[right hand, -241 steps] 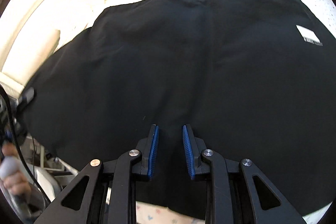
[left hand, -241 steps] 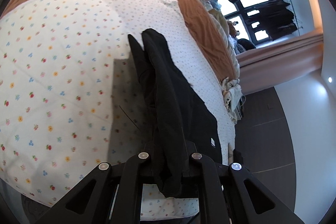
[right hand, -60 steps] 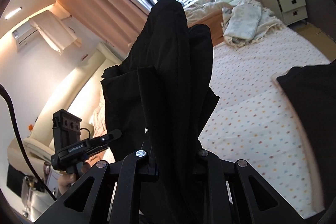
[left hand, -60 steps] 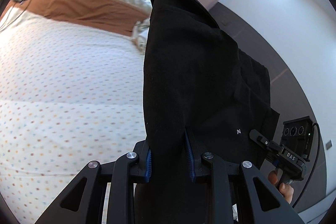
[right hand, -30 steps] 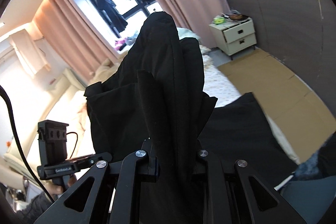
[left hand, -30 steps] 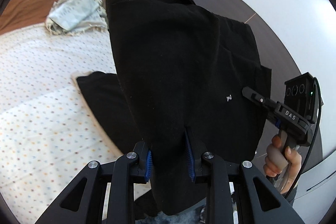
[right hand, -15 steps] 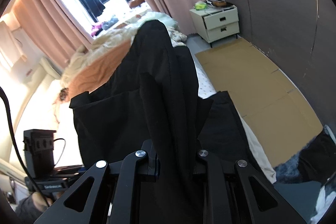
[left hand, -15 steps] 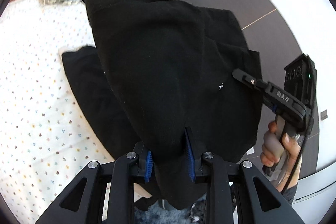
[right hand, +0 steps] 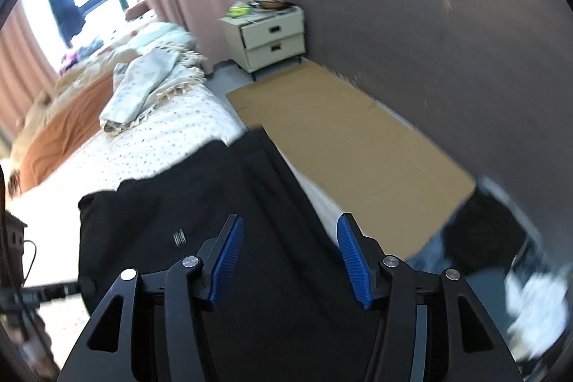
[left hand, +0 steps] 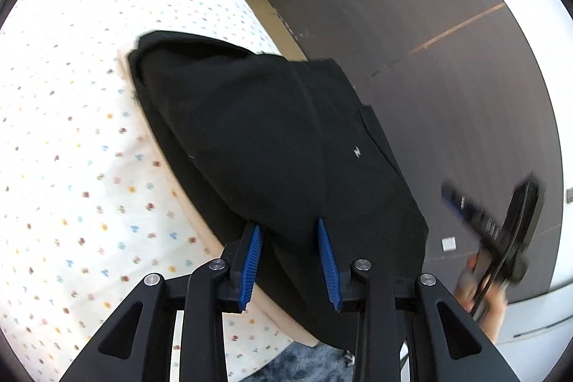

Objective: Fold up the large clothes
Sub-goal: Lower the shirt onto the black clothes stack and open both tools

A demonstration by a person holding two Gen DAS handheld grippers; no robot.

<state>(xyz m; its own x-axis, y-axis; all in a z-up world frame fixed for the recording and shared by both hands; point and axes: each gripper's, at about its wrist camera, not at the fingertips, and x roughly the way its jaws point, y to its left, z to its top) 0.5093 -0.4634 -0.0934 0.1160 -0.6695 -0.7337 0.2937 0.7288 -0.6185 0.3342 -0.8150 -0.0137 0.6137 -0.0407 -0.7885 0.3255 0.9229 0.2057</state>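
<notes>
- Step in hand, as I read it: the release at the end of a fold. The black garment [left hand: 272, 145] lies doubled over itself at the corner of the bed [left hand: 71, 131], its near edge hanging toward the floor.
- Left gripper [left hand: 290, 260]: jaws opening; cloth sits between the blue pads, the gap visible on both sides, so the pads no longer press it.
- Right gripper [right hand: 292, 262]: jaws opening wide; the garment [right hand: 200, 213] lies beneath and beyond them, nothing pinched.
- Next move, my judgement: draw both grippers back clear without dragging the top layer, then check the edges line up and smooth or fold again.
- Materials: garment is matte, soft, heavy-looking black knit with a small white mark; rounded fold line, no sharp crease.
- Bed sheet is white with small coloured dots, lightly quilted.
- Beyond: fringed pale blanket [right hand: 150, 85], cream nightstand [right hand: 268, 34], flat cardboard sheet [right hand: 343, 138] on the floor.
</notes>
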